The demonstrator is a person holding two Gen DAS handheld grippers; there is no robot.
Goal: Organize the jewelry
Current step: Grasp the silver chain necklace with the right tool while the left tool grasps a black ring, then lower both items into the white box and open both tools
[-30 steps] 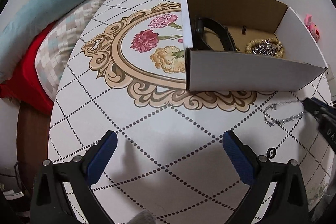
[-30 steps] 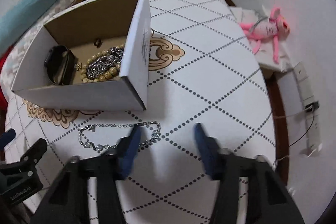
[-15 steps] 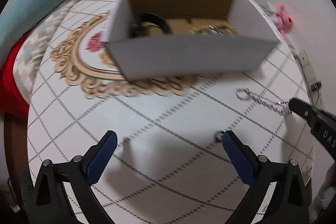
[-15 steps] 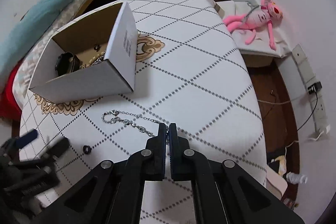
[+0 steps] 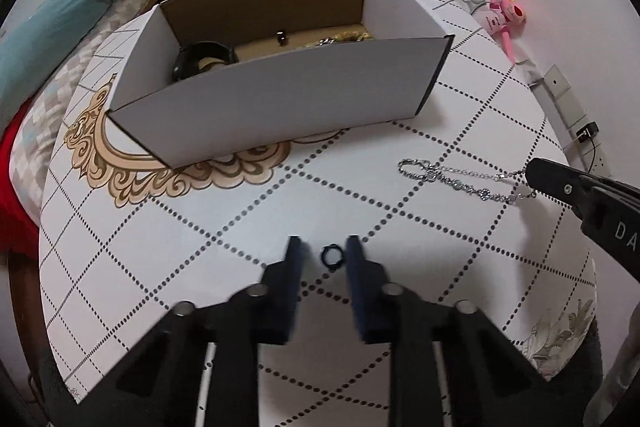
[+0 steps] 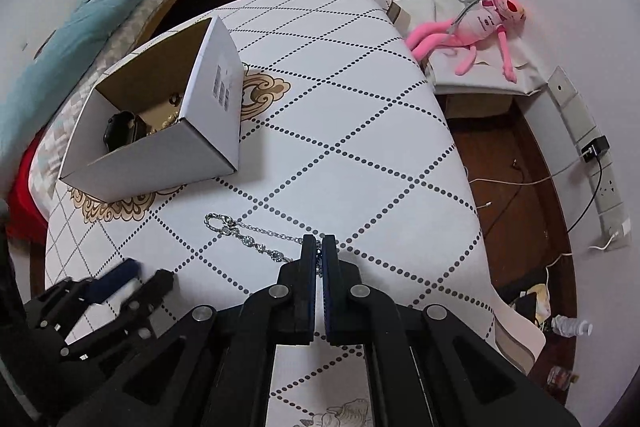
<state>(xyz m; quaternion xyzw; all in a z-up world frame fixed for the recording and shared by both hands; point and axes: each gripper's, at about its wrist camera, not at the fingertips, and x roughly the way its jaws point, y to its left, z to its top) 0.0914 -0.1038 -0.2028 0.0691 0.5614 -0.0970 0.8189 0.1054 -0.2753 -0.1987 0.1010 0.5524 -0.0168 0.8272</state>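
White oilcloth with a dotted diamond grid and a gold floral medallion covers the desk (image 5: 224,227); a bed with a teal blanket (image 6: 80,23) runs along the wall at ten o'clock, and a pink plush toy (image 6: 476,23) lies on a low stand at two o'clock in the right wrist view. Toward eleven o'clock on the desk sits an open white cardboard box (image 5: 280,99), holding a black bracelet (image 5: 200,61), a beaded piece and a small dark item. In the left wrist view, the left gripper (image 5: 324,255) is partly closed, its blue pads flanking a small black ring (image 5: 331,257) lying on the cloth; they do not appear to touch it. The right gripper (image 6: 319,245) is clenched on one end of a silver chain (image 6: 248,237), whose clasp end trails on the desk toward ten o'clock, well apart from the box.
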